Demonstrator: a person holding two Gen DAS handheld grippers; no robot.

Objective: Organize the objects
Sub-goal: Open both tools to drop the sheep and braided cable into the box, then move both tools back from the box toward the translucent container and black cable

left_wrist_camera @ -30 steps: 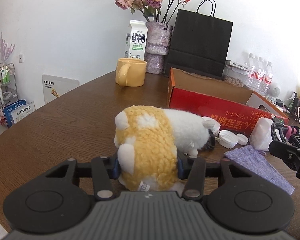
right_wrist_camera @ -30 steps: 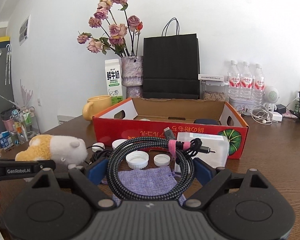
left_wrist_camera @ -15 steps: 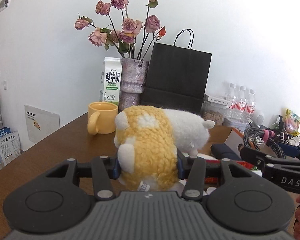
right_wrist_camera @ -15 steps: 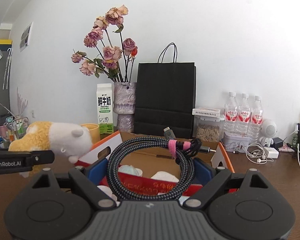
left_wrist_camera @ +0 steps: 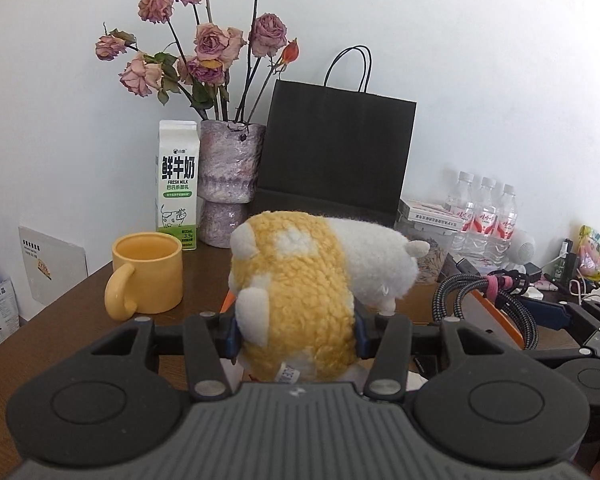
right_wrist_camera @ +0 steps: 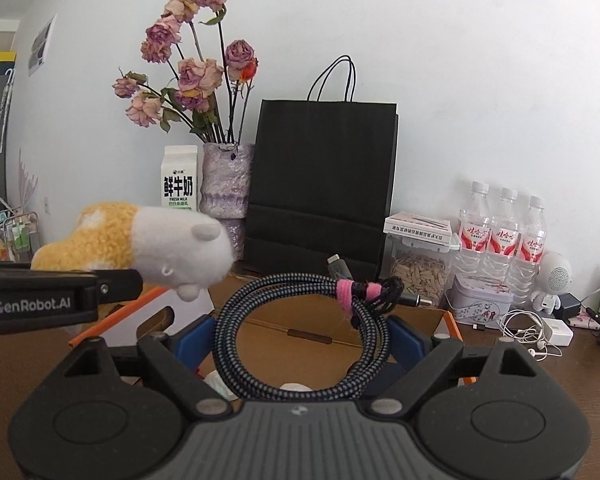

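Observation:
My left gripper (left_wrist_camera: 296,334) is shut on a yellow and white plush toy (left_wrist_camera: 300,280) and holds it in the air over the near left part of the open cardboard box (right_wrist_camera: 320,328). The toy also shows at the left of the right wrist view (right_wrist_camera: 152,248). My right gripper (right_wrist_camera: 300,340) is shut on a coiled braided cable (right_wrist_camera: 312,332) tied with a pink strap, held above the box. The cable and right gripper show at the right of the left wrist view (left_wrist_camera: 484,296). The box holds a few white items, mostly hidden.
On the brown table (left_wrist_camera: 60,320) stand a yellow mug (left_wrist_camera: 146,272), a milk carton (left_wrist_camera: 177,184), a vase of dried roses (left_wrist_camera: 228,188) and a black paper bag (left_wrist_camera: 332,152). Water bottles (right_wrist_camera: 500,232), a seed jar (right_wrist_camera: 416,272) and earphones (right_wrist_camera: 528,328) sit at the right.
Both grippers have risen from table height and moved forward over the box, carrying the plush toy and the cable. The box now lies beneath them.

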